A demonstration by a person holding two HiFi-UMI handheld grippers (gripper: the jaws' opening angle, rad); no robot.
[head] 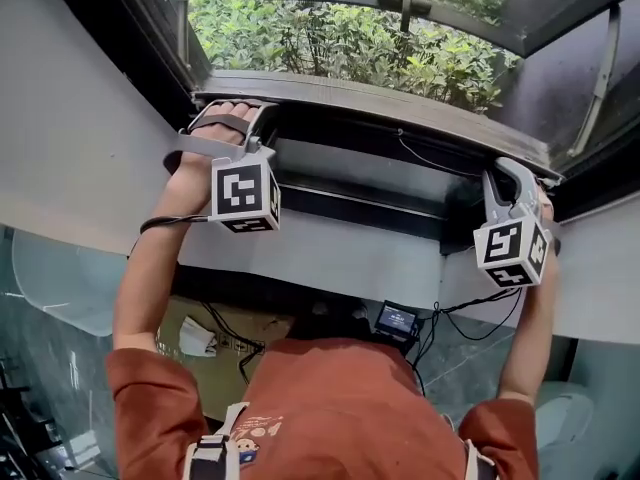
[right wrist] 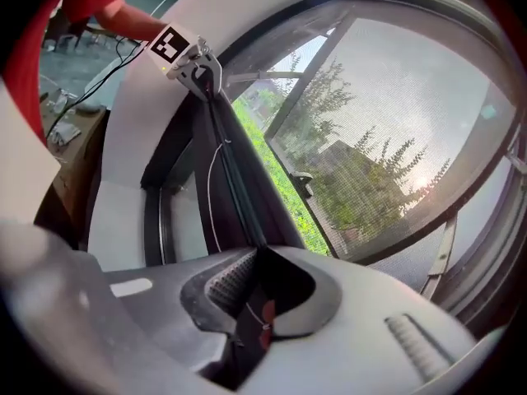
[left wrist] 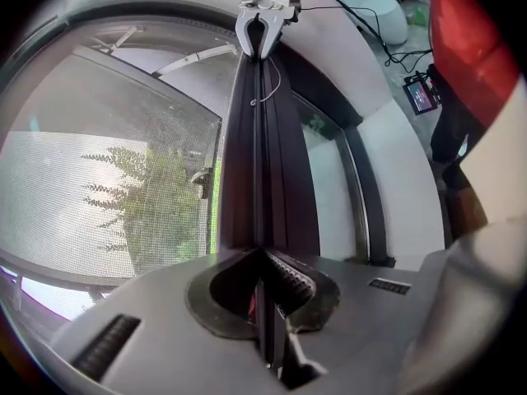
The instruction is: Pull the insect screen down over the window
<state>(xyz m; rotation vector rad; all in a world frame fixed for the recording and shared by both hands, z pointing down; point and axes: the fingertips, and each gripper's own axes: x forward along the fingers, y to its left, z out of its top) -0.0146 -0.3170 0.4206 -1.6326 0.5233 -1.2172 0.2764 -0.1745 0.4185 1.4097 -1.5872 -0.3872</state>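
Left jaws, left gripper view: the left gripper (left wrist: 265, 280) is clamped tight on the thin edge of the screen's dark bar (left wrist: 260, 163), with both ribbed pads pressing it.
Bar, same view: it runs straight away from the jaws to the right gripper (left wrist: 262, 31) at its far end.
Mesh, same view: the mesh (left wrist: 99, 188) lies to the left of the jaws and spreads across the window, with leaves showing through it.
Right jaws, right gripper view: the bar sits between the jaws, but they stand a little apart. There is a dark gap to the right of the bar, so the hold looks slack.
Cord, same view: a thin cord (right wrist: 212, 189) hangs along the bar, ahead of the jaws.
Mesh, same view: it lies to the right of the jaws and spans the pane.
Head view: the grippers hold opposite ends of the bar. Bushes (head: 330, 38) lie beyond the jaws and the white sill (head: 330, 258) is on the near side, behind them.
Done: the screen seems nearly down, with the bar near the bottom frame (head: 360, 203).
Left to do: probably seating the bar against that frame, then letting go.
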